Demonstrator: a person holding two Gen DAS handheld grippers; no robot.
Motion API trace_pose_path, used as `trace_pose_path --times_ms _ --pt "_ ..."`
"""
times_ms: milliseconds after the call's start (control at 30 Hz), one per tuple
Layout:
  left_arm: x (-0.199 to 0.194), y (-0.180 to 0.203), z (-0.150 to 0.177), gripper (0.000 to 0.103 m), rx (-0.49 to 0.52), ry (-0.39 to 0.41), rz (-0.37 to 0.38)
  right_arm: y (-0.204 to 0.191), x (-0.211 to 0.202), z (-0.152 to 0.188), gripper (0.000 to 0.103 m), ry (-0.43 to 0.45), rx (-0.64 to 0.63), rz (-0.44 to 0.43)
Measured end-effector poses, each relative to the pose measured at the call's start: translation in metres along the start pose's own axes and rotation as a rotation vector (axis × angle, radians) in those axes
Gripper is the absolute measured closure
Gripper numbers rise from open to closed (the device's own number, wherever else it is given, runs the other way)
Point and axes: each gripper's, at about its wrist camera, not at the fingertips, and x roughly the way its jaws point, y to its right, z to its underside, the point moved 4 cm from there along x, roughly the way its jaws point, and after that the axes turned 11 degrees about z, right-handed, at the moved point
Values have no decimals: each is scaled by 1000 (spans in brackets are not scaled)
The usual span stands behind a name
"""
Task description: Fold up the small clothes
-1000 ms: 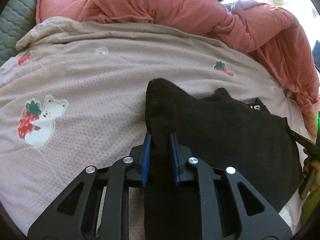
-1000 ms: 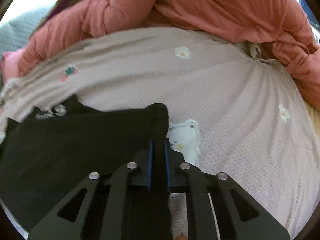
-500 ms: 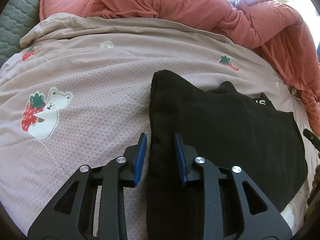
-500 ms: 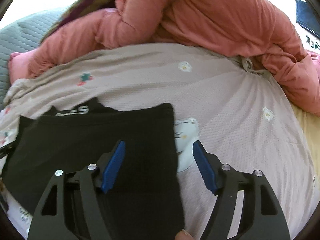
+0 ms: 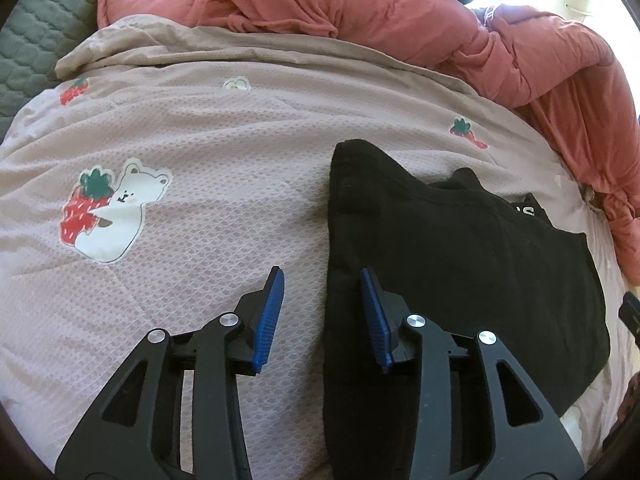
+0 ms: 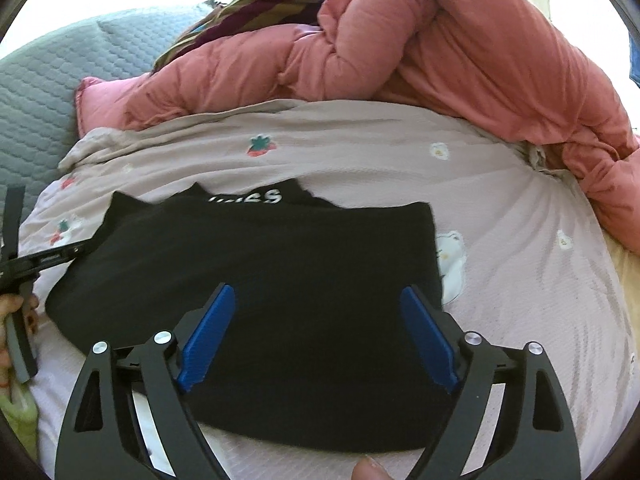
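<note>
A black garment (image 5: 460, 264) with white lettering lies folded flat on the pink bedspread (image 5: 200, 152); it also shows in the right wrist view (image 6: 280, 264). My left gripper (image 5: 322, 280) is open, its jaws astride the garment's left edge, holding nothing. My right gripper (image 6: 316, 296) is wide open above the garment's near right part, holding nothing. The left gripper's handle (image 6: 24, 264) shows at the left edge of the right wrist view.
A bunched salmon-pink quilt (image 5: 400, 20) lies along the far side and right of the bed (image 6: 440, 48). A grey quilted surface (image 6: 36, 100) is at the far left. Striped cloth (image 6: 260, 8) lies behind the quilt.
Both grippers opened and let go of the black garment, which now lies flat. Both have drawn back a little; the right jaws opened wider.
</note>
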Motion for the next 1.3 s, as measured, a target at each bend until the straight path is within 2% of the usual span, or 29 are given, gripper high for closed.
trace_pose_path --times_ms 100,200,467,800,900,1000,1300 --pt "-3 -6 -1 63 -4 4 -19 -2 -5 4 16 -4 1 -10" --pt "-8 -13 -3 62 -31 8 -16 -2 -10 8 14 -10 7 -23" --pt "-44 -23 -16 60 -45 80 -46 -22 -26 12 11 4 -23 -70" --pt "-75 -4 -27 27 50 143 -83 -82 -44 16 8 32 -145 -153" --pt "-77 -5 -28 25 48 147 -82 -105 -48 19 8 45 -200 -174" --pt "-78 -7 -28 16 43 151 -88 -127 -51 24 7 60 -251 -187" --pt "-79 -10 -29 10 29 157 -99 -184 -55 39 7 56 -371 -247"
